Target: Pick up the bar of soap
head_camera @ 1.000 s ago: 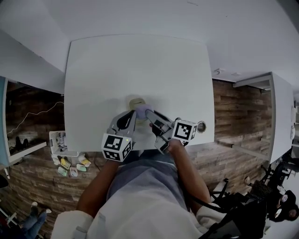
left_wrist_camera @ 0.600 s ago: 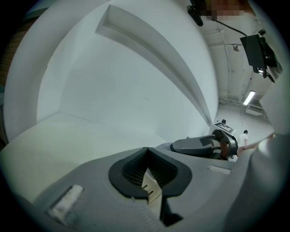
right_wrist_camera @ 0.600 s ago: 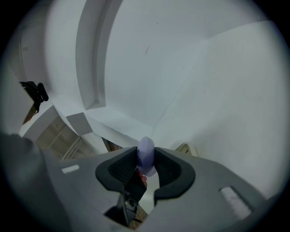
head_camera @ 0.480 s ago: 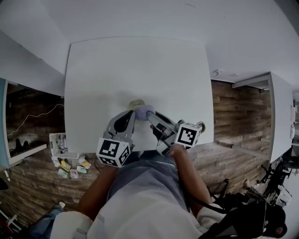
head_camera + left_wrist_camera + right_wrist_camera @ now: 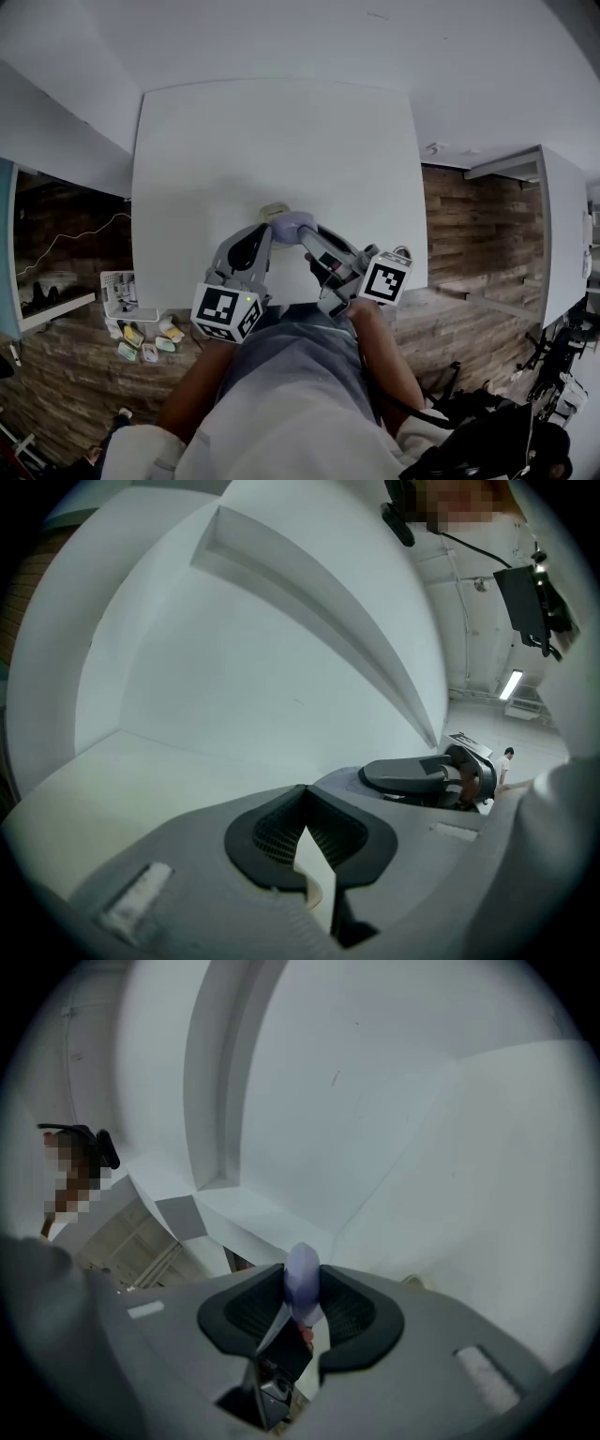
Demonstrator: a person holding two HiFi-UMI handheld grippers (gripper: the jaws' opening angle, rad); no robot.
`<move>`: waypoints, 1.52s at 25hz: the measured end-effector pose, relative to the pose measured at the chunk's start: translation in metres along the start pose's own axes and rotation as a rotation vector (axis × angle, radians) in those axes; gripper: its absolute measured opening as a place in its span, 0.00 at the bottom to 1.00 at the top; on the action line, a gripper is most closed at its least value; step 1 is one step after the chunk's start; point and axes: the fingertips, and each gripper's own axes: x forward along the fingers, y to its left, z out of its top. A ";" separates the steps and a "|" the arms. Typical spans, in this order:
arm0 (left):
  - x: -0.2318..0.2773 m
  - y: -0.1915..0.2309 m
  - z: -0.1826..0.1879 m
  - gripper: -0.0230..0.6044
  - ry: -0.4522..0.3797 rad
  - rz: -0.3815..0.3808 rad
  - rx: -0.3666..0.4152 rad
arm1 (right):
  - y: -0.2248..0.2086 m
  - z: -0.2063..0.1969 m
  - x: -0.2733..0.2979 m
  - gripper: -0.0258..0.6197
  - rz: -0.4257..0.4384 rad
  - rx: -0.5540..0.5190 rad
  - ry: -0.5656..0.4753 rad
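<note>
A lavender bar of soap (image 5: pixel 292 225) sits clamped between the pads of my right gripper (image 5: pixel 300 232), just above the white table (image 5: pixel 281 131) near its front edge. In the right gripper view the soap (image 5: pixel 302 1283) stands on edge between the dark pads, and the right gripper (image 5: pixel 302 1302) is shut on it. A small beige soap dish (image 5: pixel 273 209) rests on the table just left of the soap. My left gripper (image 5: pixel 265 230) hovers beside the dish. In the left gripper view the left gripper (image 5: pixel 302 827) has its pads meeting at the tips, with nothing between them.
A round hole (image 5: pixel 404 252) sits at the table's front right corner. On the wooden floor to the left stands a white basket (image 5: pixel 117 286) with several small coloured items (image 5: pixel 145 339) beside it. A white shelf unit (image 5: pixel 562 234) stands to the right.
The right gripper's marker cube has swung to the right and slightly down, with the soap still in its jaws. The left gripper has drawn back a little toward the person.
</note>
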 end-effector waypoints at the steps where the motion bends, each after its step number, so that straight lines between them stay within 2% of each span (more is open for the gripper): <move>1: 0.000 -0.001 0.003 0.04 -0.004 0.000 0.000 | 0.003 0.002 -0.001 0.23 0.001 -0.008 -0.003; 11: -0.003 -0.006 0.034 0.04 -0.041 0.008 0.016 | 0.033 0.018 -0.007 0.23 -0.007 -0.140 -0.023; 28: -0.006 -0.008 0.056 0.04 -0.067 0.018 0.019 | 0.064 0.034 -0.011 0.23 -0.037 -0.292 -0.051; 38: -0.009 -0.016 0.080 0.04 -0.100 0.025 0.034 | 0.083 0.047 -0.014 0.23 -0.130 -0.497 -0.097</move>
